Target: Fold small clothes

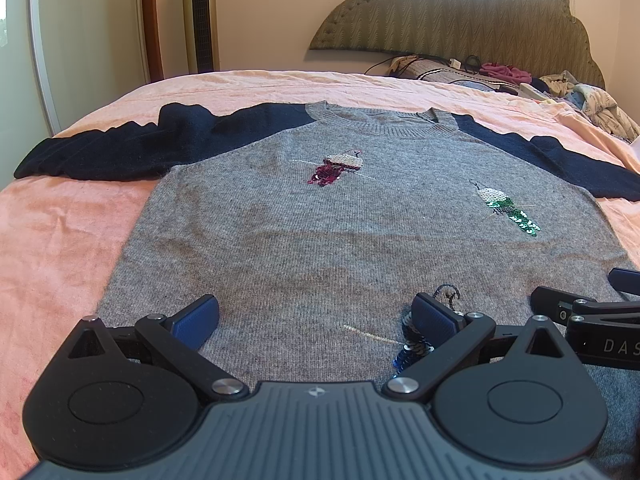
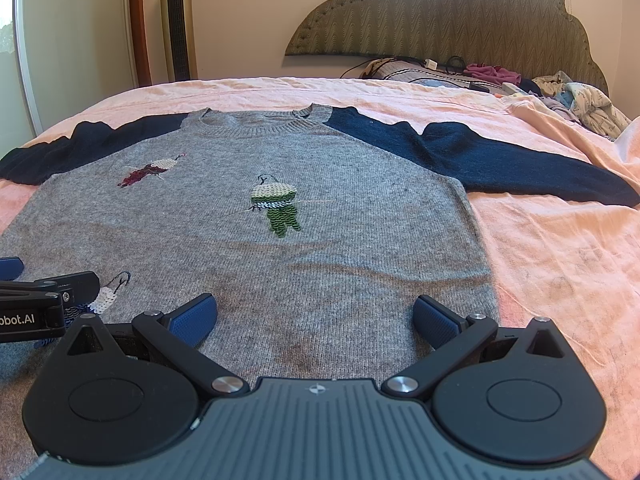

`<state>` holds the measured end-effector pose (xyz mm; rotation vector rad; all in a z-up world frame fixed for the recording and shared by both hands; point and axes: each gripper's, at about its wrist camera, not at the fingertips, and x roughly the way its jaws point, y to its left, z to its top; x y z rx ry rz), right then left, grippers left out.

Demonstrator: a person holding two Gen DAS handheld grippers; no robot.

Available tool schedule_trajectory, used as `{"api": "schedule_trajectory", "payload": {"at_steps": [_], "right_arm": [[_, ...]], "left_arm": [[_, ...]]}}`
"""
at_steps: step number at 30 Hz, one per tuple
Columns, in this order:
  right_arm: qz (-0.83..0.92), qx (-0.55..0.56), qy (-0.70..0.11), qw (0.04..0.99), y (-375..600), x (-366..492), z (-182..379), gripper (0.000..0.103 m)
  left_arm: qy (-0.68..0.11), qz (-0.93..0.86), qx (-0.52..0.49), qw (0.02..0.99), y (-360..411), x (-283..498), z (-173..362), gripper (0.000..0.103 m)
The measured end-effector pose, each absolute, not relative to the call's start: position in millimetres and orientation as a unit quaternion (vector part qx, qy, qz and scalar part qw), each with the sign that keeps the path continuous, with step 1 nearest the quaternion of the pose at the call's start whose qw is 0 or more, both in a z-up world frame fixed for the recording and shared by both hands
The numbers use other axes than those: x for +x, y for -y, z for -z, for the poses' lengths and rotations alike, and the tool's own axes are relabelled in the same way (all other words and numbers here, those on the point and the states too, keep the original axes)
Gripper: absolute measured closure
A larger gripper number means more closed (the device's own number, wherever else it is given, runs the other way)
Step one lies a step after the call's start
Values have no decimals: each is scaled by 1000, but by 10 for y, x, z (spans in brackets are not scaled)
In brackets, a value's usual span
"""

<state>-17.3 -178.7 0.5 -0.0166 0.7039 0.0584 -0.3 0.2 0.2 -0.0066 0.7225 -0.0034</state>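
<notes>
Left claw (image 1: 316,320) wide open, empty, over sweater (image 1: 340,220) hem | right claw (image 2: 316,320) same, at its 3 o'clock | sweater flat on bed (image 1: 60,240), collar at 12, sleeves out | pinch both hem layers evenly, lift together toward 12

A grey knitted sweater with dark navy sleeves (image 1: 320,232) lies flat on the bed with a peach-pink sheet (image 1: 60,240), neckline toward the padded olive scalloped headboard (image 1: 460,16), sleeves spread out to either side. A heap of mixed clothes and cables (image 2: 520,84) sits at the bed's far right, below the headboard. A tall gold tower fan (image 2: 178,20) stands behind the bed on the left. The left gripper (image 1: 316,320) and right gripper (image 2: 316,318) sit side by side over the sweater's near hem, jaws spread wide.
</notes>
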Motion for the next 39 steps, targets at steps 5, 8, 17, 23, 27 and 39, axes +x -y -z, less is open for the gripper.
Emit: {"api": "schedule_trajectory", "payload": {"at_steps": [5,8,17,23,27,39], "right_arm": [[-29,-8,-345,938,1786,-171,-4,0],[-29,-8,-345,938,1785,-171,-3,0],[-33,-7,-358,933,1789,-173,-28,0],[-117,204,-253,938,2762,-259,-569,0],[-85,389,-171,901,4004,-76,-607,0],[153,518,-165,825,5870,557,185,26]], "left_arm": [[-353,2,-3,935,-3,-3,-2,0],[-353,2,-3,935,-4,-2,-2,0],[-352,-1,-3,936,5,-7,-2,0],[-352,1,-4,936,-2,-14,15,0],[-352,2,-5,936,-7,4,11,0],[-352,2,-5,936,-9,-4,1,0]]}}
